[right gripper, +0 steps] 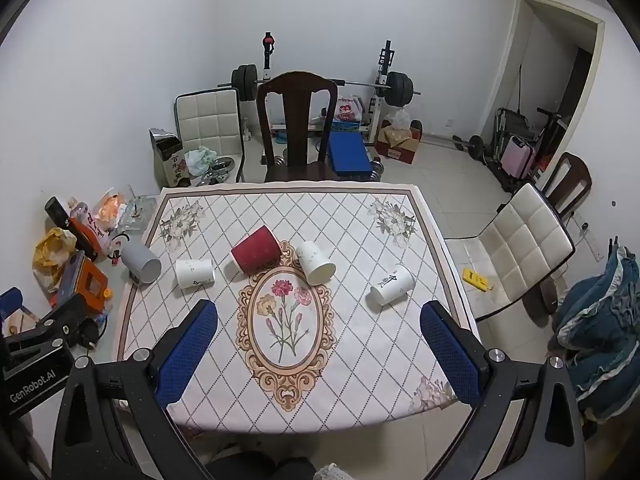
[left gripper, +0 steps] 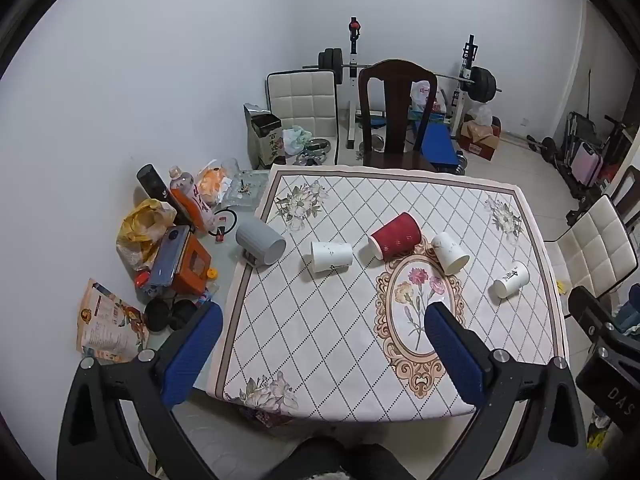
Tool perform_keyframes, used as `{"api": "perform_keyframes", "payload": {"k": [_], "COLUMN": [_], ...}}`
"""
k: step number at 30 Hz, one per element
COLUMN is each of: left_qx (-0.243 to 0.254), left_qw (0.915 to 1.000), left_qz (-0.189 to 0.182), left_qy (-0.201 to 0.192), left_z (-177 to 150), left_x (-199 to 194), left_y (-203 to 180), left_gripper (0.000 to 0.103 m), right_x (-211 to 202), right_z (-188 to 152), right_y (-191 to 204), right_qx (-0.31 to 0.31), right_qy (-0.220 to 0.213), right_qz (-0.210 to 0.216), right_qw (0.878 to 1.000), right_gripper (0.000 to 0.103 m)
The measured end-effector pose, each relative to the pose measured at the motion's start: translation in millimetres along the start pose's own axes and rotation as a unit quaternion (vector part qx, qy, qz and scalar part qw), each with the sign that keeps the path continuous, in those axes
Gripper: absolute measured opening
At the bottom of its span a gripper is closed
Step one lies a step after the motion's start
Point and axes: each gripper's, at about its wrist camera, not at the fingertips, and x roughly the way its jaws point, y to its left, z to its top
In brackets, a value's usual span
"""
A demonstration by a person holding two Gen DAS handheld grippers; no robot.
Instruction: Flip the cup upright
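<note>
Several cups lie on their sides in a row across a floral tablecloth (left gripper: 320, 360): a grey cup (left gripper: 260, 246) (right gripper: 141, 263) at the left edge, a white cup (left gripper: 331, 256) (right gripper: 195, 273), a red cup (left gripper: 396, 236) (right gripper: 256, 249), a white cup (left gripper: 450, 253) (right gripper: 316, 262) and a white cup with black writing (left gripper: 511, 279) (right gripper: 391, 284). My left gripper (left gripper: 324, 320) is open and empty, held high over the table's near edge. My right gripper (right gripper: 319, 318) is likewise open and empty, well short of the cups.
Clutter sits on the table's left side: bottles (left gripper: 188, 196), a yellow bag (left gripper: 144, 220), an orange box (left gripper: 188, 264), a printed packet (left gripper: 108, 320). A dark wooden chair (left gripper: 396, 112) stands at the far edge, a white padded chair (right gripper: 516, 248) at the right. Gym gear lines the back wall.
</note>
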Motion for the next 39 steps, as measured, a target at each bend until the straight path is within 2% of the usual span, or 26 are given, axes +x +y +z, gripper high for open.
{"api": "perform_keyframes", "payload": {"k": [17,39], "left_qx": [0.000,0.000], "left_qw": [1.0000,0.9999], "left_qz": [0.000,-0.002], "left_qy": [-0.003,-0.011], "left_z": [-3.5,-0.9], "left_x": [-6.6,-21.1], "left_y": [1.1,-2.0], "left_gripper": [0.103,0.103], "right_x": [-2.7,-20.4], "right_z": [-9.2,1.2], "right_y": [-0.6,4.2], "right_qx": [-0.002,-0.005], "right_qy": [0.002,-0.007], "right_qz": [0.000,-0.001], "right_qw": [1.000,1.000], "right_gripper": [0.102,0.102]}}
